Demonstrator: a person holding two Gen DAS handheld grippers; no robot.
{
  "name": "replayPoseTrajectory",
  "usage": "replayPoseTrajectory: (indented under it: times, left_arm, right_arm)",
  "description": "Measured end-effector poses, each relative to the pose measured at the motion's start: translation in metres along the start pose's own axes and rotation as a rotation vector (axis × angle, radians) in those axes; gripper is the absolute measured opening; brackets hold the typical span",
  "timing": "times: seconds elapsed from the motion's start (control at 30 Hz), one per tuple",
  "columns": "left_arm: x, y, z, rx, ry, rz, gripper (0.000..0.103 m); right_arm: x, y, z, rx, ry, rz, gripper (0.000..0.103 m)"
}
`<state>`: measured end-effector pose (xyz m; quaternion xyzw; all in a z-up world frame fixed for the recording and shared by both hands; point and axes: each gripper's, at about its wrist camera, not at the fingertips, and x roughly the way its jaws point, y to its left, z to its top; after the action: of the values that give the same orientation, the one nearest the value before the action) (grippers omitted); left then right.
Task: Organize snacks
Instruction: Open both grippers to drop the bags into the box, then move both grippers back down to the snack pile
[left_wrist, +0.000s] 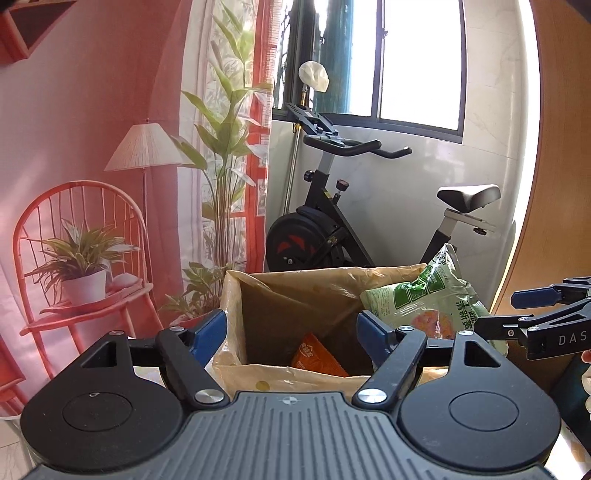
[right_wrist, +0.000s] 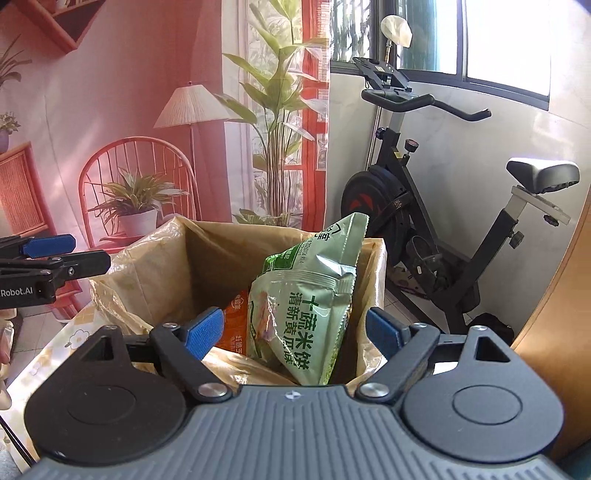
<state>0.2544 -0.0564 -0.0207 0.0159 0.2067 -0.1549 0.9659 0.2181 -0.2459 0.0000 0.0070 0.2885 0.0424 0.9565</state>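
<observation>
Right now both tools are spread and empty: your left gripper (left_wrist: 291, 332) has its blue pads apart above the near-left rim of the lined box (right_wrist: 207, 254), and your right gripper (right_wrist: 295, 328) stands just as wide in front of the box's near-right rim, gripping nothing. No earlier picture bears on this, so judge only from how things lie.

Both snacks are inside the box. The green rice-cracker bag (right_wrist: 310, 306) leans upright against the box's right wall, its top corner poking above the rim toward the exercise bike (right_wrist: 436, 229) behind the box. The orange packet (right_wrist: 236, 325) sits lower, left of the green bag and partly hidden by it.

The step in hand looks like settling the contents, or reaching for the next snack; which of the two you cannot read from these views. If you are tidying, the green bag is the one to mind. It stands tall and is puffed with air, so it will likely slide or spring rather than fold. Press it gently on its top seam from the box's right side, easing it down toward the orange packet, and do not pinch the middle, where the crackers would crush.

Keep your pads off the thin yellow liner (left_wrist: 236, 365) draped over the box's rim; snagging it could drag the lining up. Your two tools sit near each other over the box, so move one at a time.
</observation>
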Motion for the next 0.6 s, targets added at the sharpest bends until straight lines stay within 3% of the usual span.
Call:
replayPoseTrajectory:
  times: [0.37, 0.6]
  left_arm:
    - [-0.047, 0.013, -0.029, -0.007, 0.005, 0.017, 0.079]
    - [-0.059, 0.019, -0.058, -0.014, 0.04, 0.03, 0.079]
  right_arm:
    - [-0.03, 0.009, -0.032, 0.041, -0.057, 0.014, 0.086]
    - [-0.044, 0.007, -0.069, 0.102, -0.097, 0.017, 0.086]
